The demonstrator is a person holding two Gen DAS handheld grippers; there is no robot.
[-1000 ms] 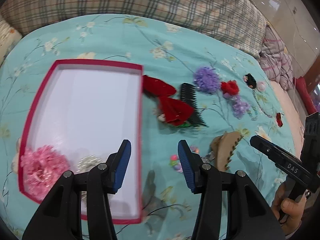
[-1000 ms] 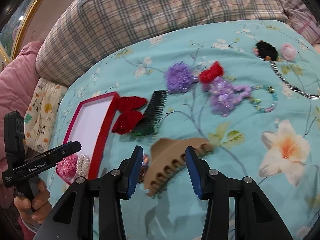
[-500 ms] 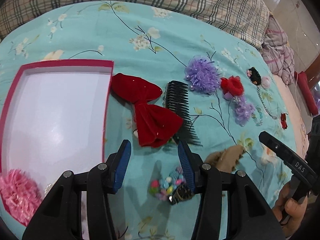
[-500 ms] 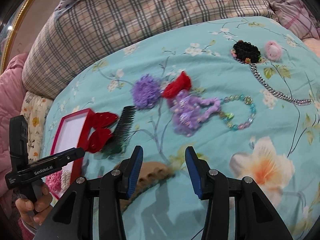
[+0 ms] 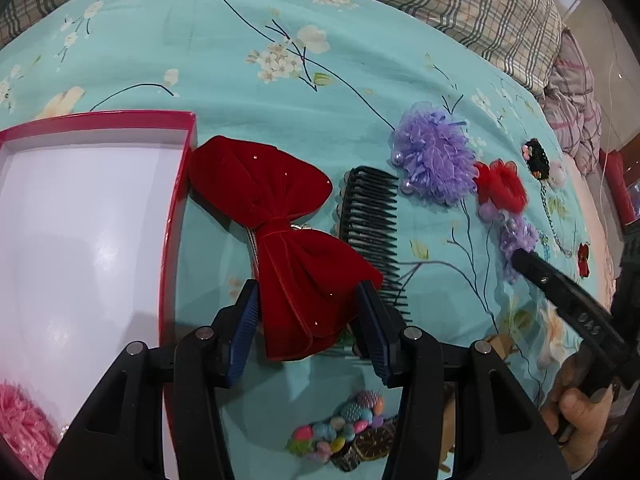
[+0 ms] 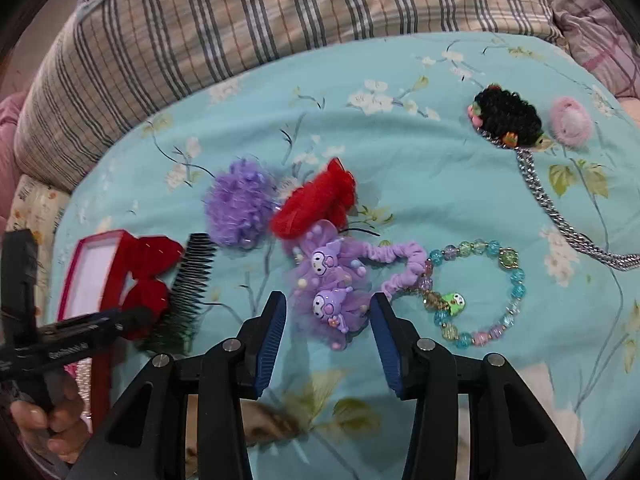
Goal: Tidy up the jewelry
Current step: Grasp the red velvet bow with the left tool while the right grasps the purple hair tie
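Observation:
My left gripper (image 5: 308, 300) is open, its fingers either side of the near lobe of a red velvet bow (image 5: 280, 236) that lies beside the red-rimmed white box (image 5: 176, 208). A pink scrunchie (image 5: 20, 424) lies in the box's near corner. My right gripper (image 6: 328, 312) is open around a purple cartoon-character hair tie (image 6: 332, 280). A black comb (image 5: 372, 220), a purple fluffy scrunchie (image 6: 240, 204), a red scrunchie (image 6: 316, 204) and a bead bracelet (image 6: 480, 292) lie on the bedspread.
A black crochet clip (image 6: 506, 120), a pink pom (image 6: 570, 120) and a silver chain (image 6: 560, 216) lie at the far right. A colourful bead watch (image 5: 344, 432) lies under the left gripper. A plaid pillow (image 6: 280, 12) borders the far side.
Both grippers moved forward and down. The left went from over the box to straddle the red bow. The right left the tan claw clip behind and came over the purple hair tie.

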